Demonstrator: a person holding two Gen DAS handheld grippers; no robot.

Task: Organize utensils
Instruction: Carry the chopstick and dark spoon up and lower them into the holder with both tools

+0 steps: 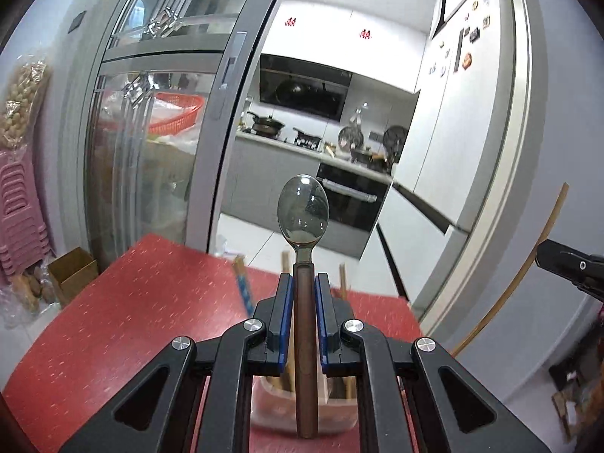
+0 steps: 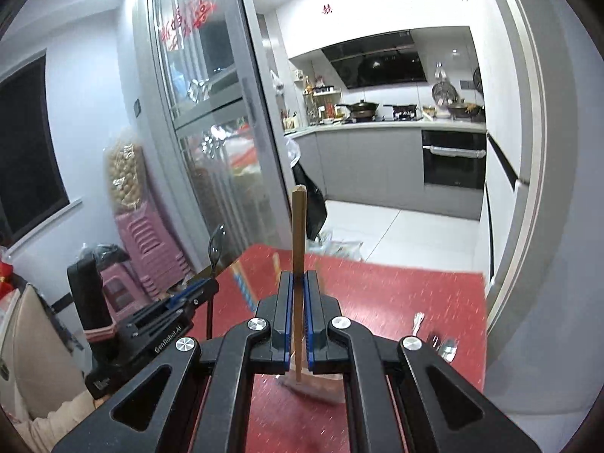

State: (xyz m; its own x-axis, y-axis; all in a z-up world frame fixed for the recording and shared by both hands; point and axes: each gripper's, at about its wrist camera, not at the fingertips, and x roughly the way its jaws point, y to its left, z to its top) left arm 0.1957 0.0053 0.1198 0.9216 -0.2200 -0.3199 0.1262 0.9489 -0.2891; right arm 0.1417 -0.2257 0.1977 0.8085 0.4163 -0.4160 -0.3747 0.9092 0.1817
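The red counter (image 1: 124, 324) fills the near ground under both my grippers, with the kitchen doorway beyond its far edge. On it, just below and in front of me, stands a pale holder (image 1: 302, 396) that already has a few sticks standing in it; I judge it to be where both utensils should go.

My left gripper (image 1: 304, 283) has its jaws closed on the dark wooden handle of a spoon (image 1: 303, 211). The spoon's long axis runs straight along the fingers, bowl at the far, upper end and handle tail hanging down over the holder's mouth. My right gripper (image 2: 298, 279) has its jaws pinched narrow on a single wooden chopstick (image 2: 299, 234), which also stands upright along the fingers, its lower tip over the holder (image 2: 313, 385).

What the coming move turns on is that both long axes are near vertical and each tail seems to sit above the holder, so a plain descent should seat them. The left seems more squarely over the opening, so I would lower the spoon first.

The right view shows what the left does not: a small cluster of metal cutlery (image 2: 434, 336) lying flat at the right of the counter, not yet sorted, and the left gripper (image 2: 188, 294) from the side. The left view shows only the tip of the right gripper (image 1: 566, 264) at the right edge and the chopstick (image 1: 528, 264) as a bent arc.
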